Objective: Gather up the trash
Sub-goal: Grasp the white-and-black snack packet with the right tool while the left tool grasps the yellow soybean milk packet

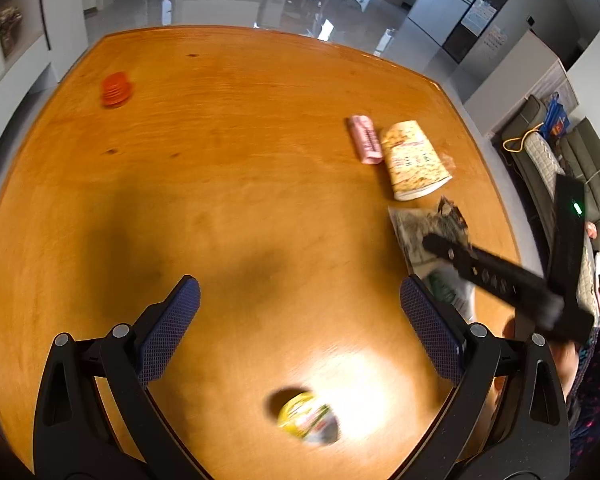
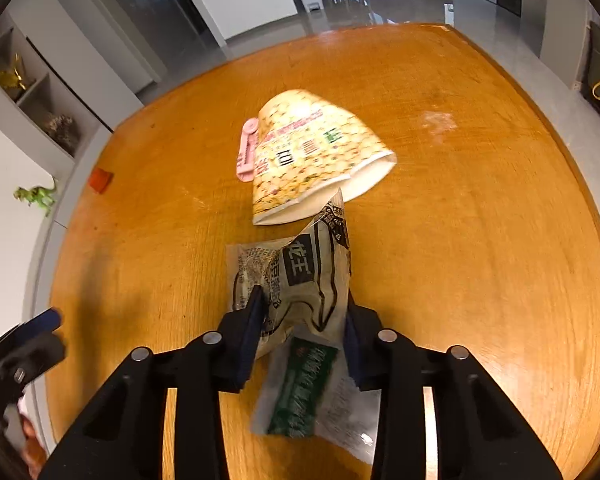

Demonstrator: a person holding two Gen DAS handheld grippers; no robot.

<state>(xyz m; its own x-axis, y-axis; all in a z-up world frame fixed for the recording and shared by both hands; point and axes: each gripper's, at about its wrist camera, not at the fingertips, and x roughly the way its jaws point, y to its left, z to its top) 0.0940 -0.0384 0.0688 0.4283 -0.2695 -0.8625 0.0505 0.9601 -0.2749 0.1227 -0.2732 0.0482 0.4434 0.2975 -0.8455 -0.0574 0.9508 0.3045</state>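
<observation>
The right gripper [image 2: 304, 316] has its jaws closed partway around a crumpled cream plastic wrapper with black print [image 2: 300, 276], pinching it from both sides low over the orange-brown wooden tabletop [image 2: 480, 260]. Just below that wrapper lies a clear packet with a green label [image 2: 304, 396], flat on the wood near the tabletop's near edge. Beyond the wrapper, almost touching its upper tip, a yellow patterned paper cup [image 2: 320, 156] lies on its side with its white mouth facing right, and a pink rectangular packet [image 2: 247, 152] rests against its left side. The left gripper [image 1: 300, 324] hovers with its jaws spread wide and holding nothing, above a broad bare stretch of wood; a small yellow-green round wrapper [image 1: 306, 420], blurred, lies under it near the near edge. A small orange ribbed bottle cap [image 1: 116, 89] sits alone towards the far left edge, well apart from the rest.
</observation>
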